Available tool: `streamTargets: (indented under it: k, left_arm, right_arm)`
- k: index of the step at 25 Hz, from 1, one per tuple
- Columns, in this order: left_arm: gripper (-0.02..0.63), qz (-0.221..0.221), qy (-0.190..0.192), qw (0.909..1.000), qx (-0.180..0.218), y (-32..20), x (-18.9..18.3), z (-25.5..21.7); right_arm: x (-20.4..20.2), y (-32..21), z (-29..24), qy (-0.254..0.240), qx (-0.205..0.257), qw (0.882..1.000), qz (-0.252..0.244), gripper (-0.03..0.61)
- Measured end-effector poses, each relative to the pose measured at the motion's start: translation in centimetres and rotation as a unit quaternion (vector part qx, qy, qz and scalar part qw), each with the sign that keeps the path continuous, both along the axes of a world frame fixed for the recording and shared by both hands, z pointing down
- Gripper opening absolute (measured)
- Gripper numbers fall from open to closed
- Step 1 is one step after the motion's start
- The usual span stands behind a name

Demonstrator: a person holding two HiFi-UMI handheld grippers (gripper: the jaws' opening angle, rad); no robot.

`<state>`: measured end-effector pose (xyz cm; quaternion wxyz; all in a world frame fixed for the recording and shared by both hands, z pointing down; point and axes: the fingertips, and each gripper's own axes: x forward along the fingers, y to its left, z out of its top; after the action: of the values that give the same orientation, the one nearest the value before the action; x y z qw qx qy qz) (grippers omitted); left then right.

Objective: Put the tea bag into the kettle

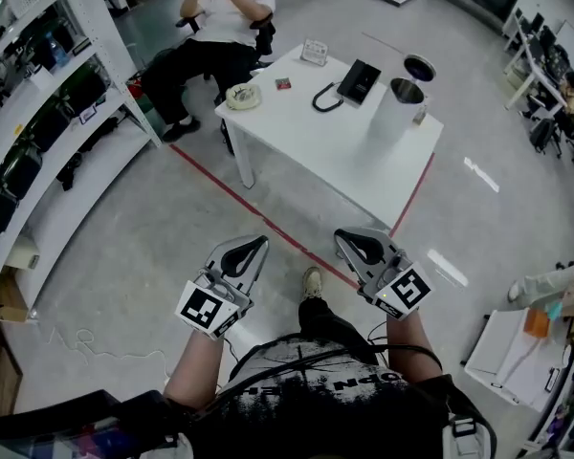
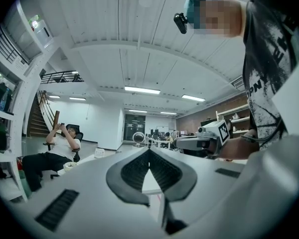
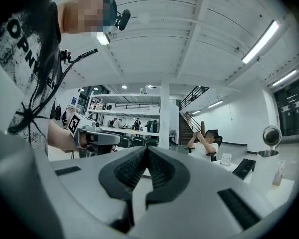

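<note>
A person is holding the left gripper [image 1: 256,245] and right gripper [image 1: 346,239] closed and empty, short of the white table [image 1: 301,140], where the small red tea bag [image 1: 283,84] is lying well apart from the open-lidded kettle [image 1: 397,111]

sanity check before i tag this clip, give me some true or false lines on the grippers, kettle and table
Both the left gripper and the right gripper are shut and empty. True.
The kettle stands on the floor. False: it stands on the table.
The kettle's lid is open. True.
The right gripper touches the kettle. False: it is well short of the table.
A person sits beyond the table. True.
</note>
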<state>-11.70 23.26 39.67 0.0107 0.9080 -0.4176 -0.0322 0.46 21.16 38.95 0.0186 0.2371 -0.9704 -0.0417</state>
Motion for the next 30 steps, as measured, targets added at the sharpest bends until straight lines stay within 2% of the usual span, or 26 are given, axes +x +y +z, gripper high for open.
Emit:
streamTargets:
  k: [16,22,30]
  left_arm:
    - [0.011,-0.027,-0.031,0.9991,-0.004,-17.1,5.0,-1.8]
    - [0.011,-0.03,-0.039,0.9988,0.003,-21.3,6.6,-2.2]
    - [0.011,-0.044,-0.047,0.9979,0.006,-24.4,7.0,-1.9]
  right_arm:
    - [3.4,-17.6,-0.8,-0.02,-0.006,0.999,-0.05,0.009]
    - [4.1,-21.8,-0.7,-0.028,-0.007,0.997,-0.066,0.009]
    - [4.4,-25.4,-0.9,-0.036,-0.002,0.996,-0.077,0.009]
